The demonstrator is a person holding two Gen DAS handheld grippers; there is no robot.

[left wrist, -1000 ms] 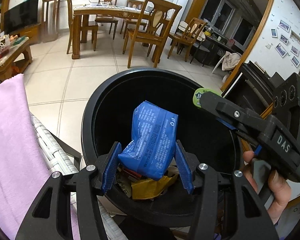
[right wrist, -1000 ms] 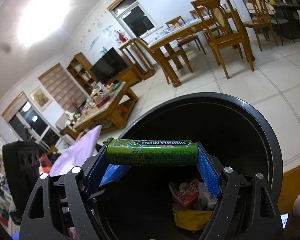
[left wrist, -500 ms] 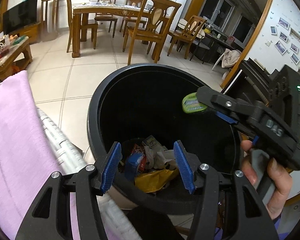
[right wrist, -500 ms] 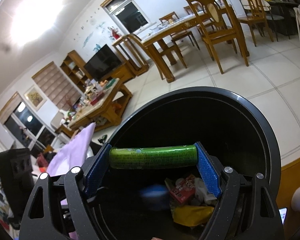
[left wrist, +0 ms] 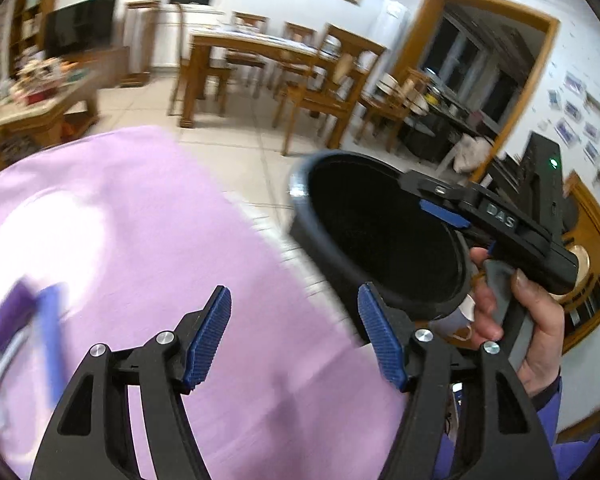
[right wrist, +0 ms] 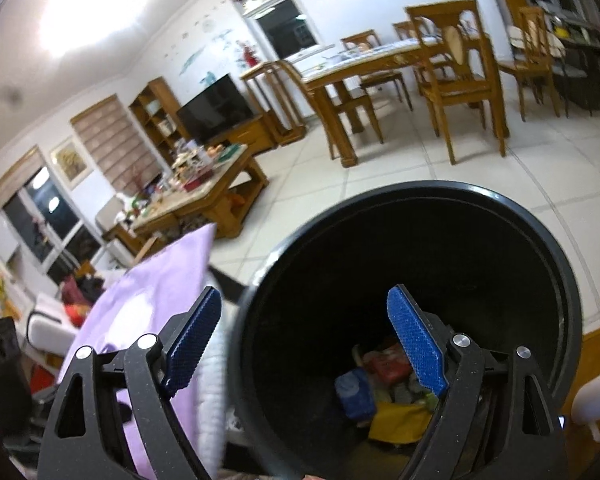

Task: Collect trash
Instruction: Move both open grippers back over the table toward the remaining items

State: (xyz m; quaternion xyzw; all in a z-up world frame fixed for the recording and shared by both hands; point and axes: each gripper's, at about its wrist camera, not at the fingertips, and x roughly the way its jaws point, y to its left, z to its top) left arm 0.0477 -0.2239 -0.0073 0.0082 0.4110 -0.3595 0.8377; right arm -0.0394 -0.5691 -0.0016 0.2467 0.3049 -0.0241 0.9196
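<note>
The black round trash bin [right wrist: 420,216] fills the right wrist view; its bottom holds a blue packet [right wrist: 354,394], a yellow wrapper [right wrist: 396,420] and other wrappers. My right gripper [right wrist: 312,340] is open and empty over the bin's near left rim. My left gripper [left wrist: 296,336] is open and empty over the purple cloth [left wrist: 140,240], left of the bin [left wrist: 300,188]. The right gripper's body also shows in the left wrist view [left wrist: 496,216], over the bin. Blurred purple and blue items [left wrist: 24,320] lie on the cloth at far left.
A white mug [right wrist: 596,396] sits right of the bin. A wooden coffee table with clutter [right wrist: 204,196] stands beyond the cloth. A dining table and chairs [right wrist: 400,80] stand farther off on tiled floor.
The right gripper has opened and the green gum pack is gone from it. The left gripper, which dropped the blue packet into the bin, has swung left over the purple cloth.
</note>
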